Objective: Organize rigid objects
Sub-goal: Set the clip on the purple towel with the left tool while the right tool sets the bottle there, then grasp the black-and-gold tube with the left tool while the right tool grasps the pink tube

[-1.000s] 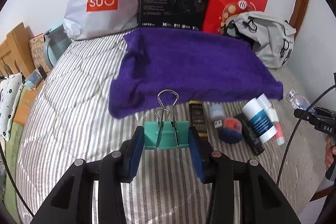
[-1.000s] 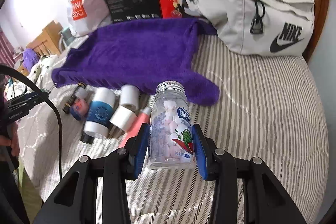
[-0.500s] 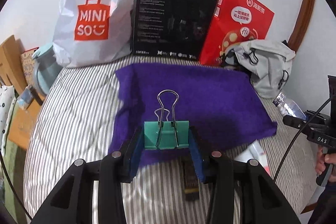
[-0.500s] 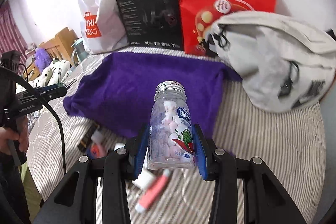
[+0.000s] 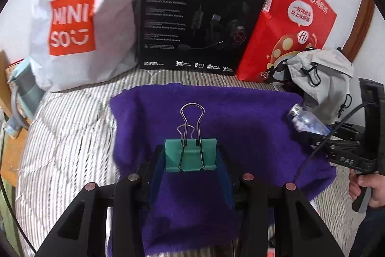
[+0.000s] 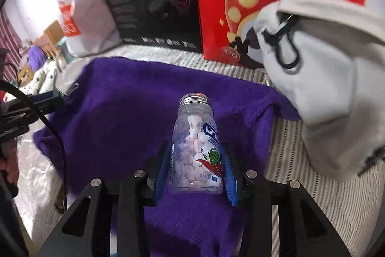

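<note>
My left gripper (image 5: 191,155) is shut on a teal binder clip (image 5: 190,155) whose wire handles point up, held above the purple towel (image 5: 240,112). A clear candy bottle (image 6: 196,148) with a silver cap and white pieces inside sits upright between the blue pads of my right gripper (image 6: 196,160), which is shut on it over the purple towel (image 6: 120,107). The left wrist view also shows the bottle (image 5: 306,123) at the right, over the towel's right side. The left gripper's tip with the clip (image 6: 59,94) shows at the left of the right wrist view.
On a striped bed, a white Miniso bag (image 5: 72,16), a black headset box (image 5: 199,13) and a red paper bag (image 5: 291,23) lean on the wall behind the towel. A grey bag (image 6: 332,88) lies at the right. A hand (image 5: 368,189) holds the right gripper's handle.
Both grippers have moved forward and now hang over the purple towel, each still holding its object. The small items at the towel's near edge have dropped out of view.
</note>
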`<state>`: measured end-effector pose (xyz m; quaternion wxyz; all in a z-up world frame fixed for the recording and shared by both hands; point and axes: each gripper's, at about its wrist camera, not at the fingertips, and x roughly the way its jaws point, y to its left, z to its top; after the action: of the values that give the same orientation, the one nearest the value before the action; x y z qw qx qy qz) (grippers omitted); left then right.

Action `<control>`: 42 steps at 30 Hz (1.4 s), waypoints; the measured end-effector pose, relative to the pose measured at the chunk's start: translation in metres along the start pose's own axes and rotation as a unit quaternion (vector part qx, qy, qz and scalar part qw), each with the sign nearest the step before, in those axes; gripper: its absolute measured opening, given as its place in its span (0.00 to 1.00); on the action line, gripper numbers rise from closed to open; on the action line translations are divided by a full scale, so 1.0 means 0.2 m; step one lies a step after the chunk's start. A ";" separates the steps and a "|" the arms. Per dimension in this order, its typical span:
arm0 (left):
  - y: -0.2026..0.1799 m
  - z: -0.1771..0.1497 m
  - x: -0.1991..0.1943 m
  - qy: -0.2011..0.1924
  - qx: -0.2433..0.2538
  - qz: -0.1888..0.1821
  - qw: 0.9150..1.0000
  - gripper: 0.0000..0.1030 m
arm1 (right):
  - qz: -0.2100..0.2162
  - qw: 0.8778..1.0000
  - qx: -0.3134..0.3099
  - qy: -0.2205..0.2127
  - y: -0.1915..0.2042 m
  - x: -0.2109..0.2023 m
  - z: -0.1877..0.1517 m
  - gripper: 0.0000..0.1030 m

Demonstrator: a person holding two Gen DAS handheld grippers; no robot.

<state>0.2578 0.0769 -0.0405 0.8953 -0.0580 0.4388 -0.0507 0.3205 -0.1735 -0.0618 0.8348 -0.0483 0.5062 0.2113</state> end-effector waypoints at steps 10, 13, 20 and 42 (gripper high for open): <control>-0.01 0.12 0.26 0.032 0.005 -0.001 0.999 0.39 | -0.013 0.999 -0.016 0.031 -0.01 0.17 0.04 0.40; -0.02 0.13 0.32 0.042 0.011 0.003 0.999 0.39 | -0.015 0.999 -0.021 0.029 -0.01 0.17 0.03 0.40; -0.02 0.13 0.41 0.060 0.016 0.007 0.998 0.39 | -0.013 0.998 -0.037 0.041 0.02 0.17 -0.01 0.60; -0.09 -0.08 0.16 0.059 0.027 0.028 0.998 0.60 | -0.014 0.999 0.029 -0.003 0.05 -0.40 -0.35 0.60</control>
<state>0.2639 0.0528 -0.0733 0.8704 -0.0188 0.4904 -0.0406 0.2273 -0.2094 -0.0240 0.8401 -0.0310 0.5090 0.1847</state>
